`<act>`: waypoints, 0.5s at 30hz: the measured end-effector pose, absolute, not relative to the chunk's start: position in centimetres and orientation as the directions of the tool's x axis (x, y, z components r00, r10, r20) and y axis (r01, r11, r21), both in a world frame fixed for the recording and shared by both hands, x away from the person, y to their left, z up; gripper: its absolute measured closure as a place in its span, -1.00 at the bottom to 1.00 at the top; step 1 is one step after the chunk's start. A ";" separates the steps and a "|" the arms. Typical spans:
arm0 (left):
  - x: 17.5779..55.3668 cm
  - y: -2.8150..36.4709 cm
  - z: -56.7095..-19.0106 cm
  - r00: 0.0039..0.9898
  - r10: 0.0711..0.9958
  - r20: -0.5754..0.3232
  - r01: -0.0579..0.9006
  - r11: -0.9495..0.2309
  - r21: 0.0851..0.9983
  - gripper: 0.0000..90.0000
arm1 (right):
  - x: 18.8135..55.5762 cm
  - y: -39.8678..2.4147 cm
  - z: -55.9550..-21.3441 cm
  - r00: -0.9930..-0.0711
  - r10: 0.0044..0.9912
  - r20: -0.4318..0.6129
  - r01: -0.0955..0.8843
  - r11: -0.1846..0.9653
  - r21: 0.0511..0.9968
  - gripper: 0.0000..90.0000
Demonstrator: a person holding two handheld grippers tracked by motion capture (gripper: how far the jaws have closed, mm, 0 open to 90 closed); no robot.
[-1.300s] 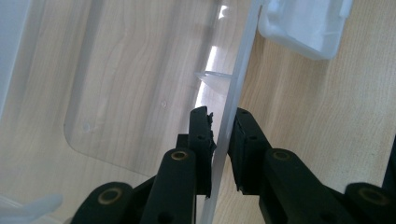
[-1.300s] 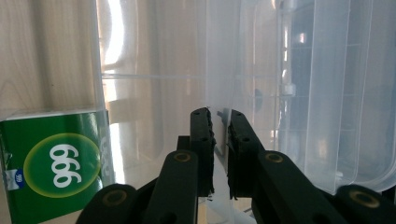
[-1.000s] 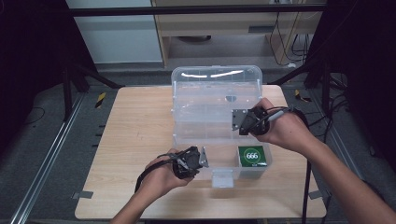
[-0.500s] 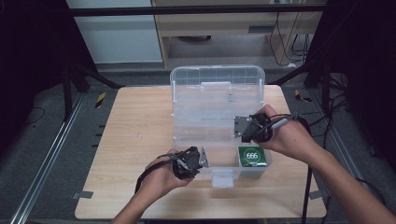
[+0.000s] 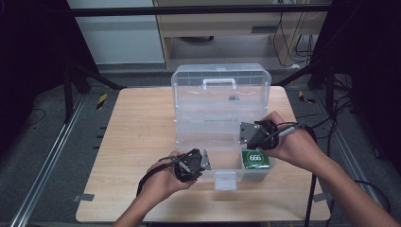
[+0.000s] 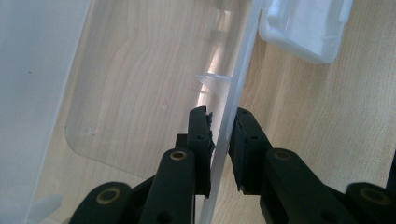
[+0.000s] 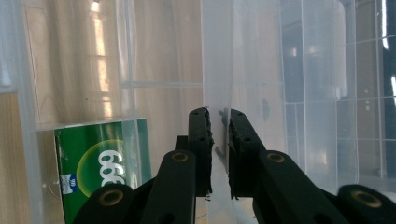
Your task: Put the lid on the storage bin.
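The clear plastic box (image 5: 220, 118) stands open at the centre of the high view, lid upright, with bare wooden table (image 5: 137, 142) free on its left. The left gripper (image 5: 204, 161) pinches the box's thin front wall (image 6: 233, 98). The right gripper (image 5: 242, 134), right of centre, has its jaws nearly together beside a see-through panel (image 7: 217, 70); whether they clamp it is unclear. A glossy green packet (image 5: 256, 159) lies in the lower right compartment.
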State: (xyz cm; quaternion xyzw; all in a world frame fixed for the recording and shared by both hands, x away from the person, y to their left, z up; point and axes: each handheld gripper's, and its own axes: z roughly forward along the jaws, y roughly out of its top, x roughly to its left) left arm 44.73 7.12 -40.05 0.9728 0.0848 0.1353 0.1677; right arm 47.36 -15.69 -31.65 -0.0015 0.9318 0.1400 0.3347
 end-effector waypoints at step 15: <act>44.6 7.2 -40.1 0.949 0.207 0.237 0.114 -0.928 0.355 0.74 | 46.8 -16.1 -31.9 -0.788 0.091 -0.609 -0.103 0.956 0.276 0.81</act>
